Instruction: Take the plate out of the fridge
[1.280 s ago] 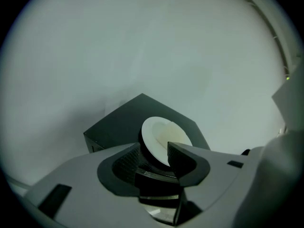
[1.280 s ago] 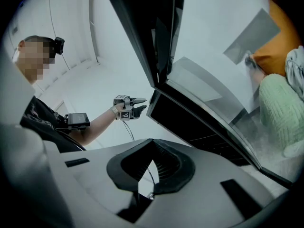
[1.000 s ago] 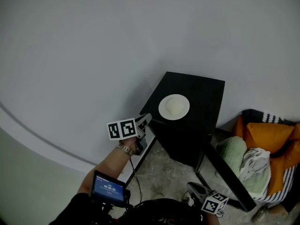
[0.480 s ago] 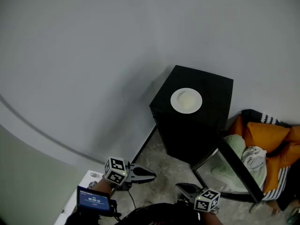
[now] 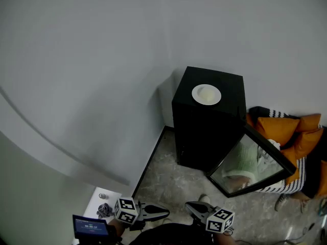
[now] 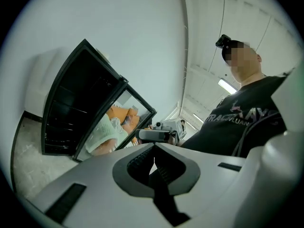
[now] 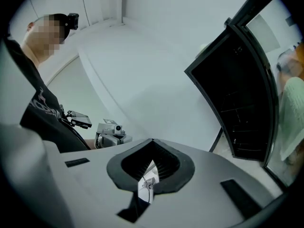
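A white plate (image 5: 206, 94) with a pale round piece of food on it rests on top of the black mini fridge (image 5: 204, 131). The fridge's glass door (image 5: 250, 160) hangs open to the right. My left gripper (image 5: 164, 211) and right gripper (image 5: 188, 205) are low at the bottom of the head view, far from the fridge, tips facing each other. Both are shut with nothing in them. The left gripper view shows its jaws meeting (image 6: 154, 148) with the fridge (image 6: 76, 103) beyond. In the right gripper view the jaws meet too (image 7: 152, 142).
Orange cushions (image 5: 286, 129) and striped and green fabric lie right of the fridge and reflect in the door glass. A small white table (image 5: 97, 204) with a dark object stands at bottom left. A pale wall runs behind, above the stone floor (image 5: 168, 177).
The head view has backed away from the fridge. My left gripper dropped from beside the fridge's left side to the bottom edge; the right gripper shifted left. The plate stayed on the fridge.
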`<state>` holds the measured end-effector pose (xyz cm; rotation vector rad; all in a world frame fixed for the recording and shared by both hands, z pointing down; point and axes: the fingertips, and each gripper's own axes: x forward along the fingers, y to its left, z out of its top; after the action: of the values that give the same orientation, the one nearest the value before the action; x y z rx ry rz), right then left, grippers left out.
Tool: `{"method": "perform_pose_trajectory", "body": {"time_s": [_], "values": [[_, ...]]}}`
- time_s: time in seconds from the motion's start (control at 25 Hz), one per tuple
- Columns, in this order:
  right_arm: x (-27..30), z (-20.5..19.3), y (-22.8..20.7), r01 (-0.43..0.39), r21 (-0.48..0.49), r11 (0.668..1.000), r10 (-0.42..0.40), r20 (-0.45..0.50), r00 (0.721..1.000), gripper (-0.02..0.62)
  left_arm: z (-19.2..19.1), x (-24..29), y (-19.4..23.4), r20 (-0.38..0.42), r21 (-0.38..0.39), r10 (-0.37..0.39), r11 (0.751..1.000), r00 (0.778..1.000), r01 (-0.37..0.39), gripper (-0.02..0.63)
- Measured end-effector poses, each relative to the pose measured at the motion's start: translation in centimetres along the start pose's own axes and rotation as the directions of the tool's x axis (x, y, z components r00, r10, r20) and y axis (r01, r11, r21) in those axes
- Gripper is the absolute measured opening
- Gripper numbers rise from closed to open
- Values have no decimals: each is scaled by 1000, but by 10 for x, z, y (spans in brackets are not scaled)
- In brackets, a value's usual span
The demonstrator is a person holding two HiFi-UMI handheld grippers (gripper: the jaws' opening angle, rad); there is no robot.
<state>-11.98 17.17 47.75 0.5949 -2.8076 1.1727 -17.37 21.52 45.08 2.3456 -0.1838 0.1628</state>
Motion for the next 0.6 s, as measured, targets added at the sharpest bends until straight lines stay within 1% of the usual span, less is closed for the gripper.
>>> {"method": "perform_pose_trajectory", "body": {"time_s": [0.2,0.24,0.32,0.4,0.44,0.52,0.6], "values": [[-4,-30,35,85,0,996,-85,16,996,5,-34,-22,-24,-3,-30,-55,998,998,55,6],[-6,-34,39,98,-4,995,-98,17,995,5,-41,-22,-27,-18,-33,-68,997,998,67,8],[-10,-40,46,119,-17,993,-119,17,993,5,-56,-18,-35,-73,-18,-94,996,993,93,8],[-17,-41,53,141,-39,989,-141,13,990,5,-69,-10,-47,-134,10,-121,992,983,124,8],[-21,-42,55,153,-54,987,-152,7,988,5,-74,-5,-53,-152,16,-136,990,979,140,7],[-28,-43,60,171,-81,982,-172,-6,985,5,-78,2,-62,-159,11,-160,987,974,163,7],[-34,-42,63,177,-103,979,-179,-17,984,5,-79,7,-68,-156,3,-169,985,973,171,6]]}}
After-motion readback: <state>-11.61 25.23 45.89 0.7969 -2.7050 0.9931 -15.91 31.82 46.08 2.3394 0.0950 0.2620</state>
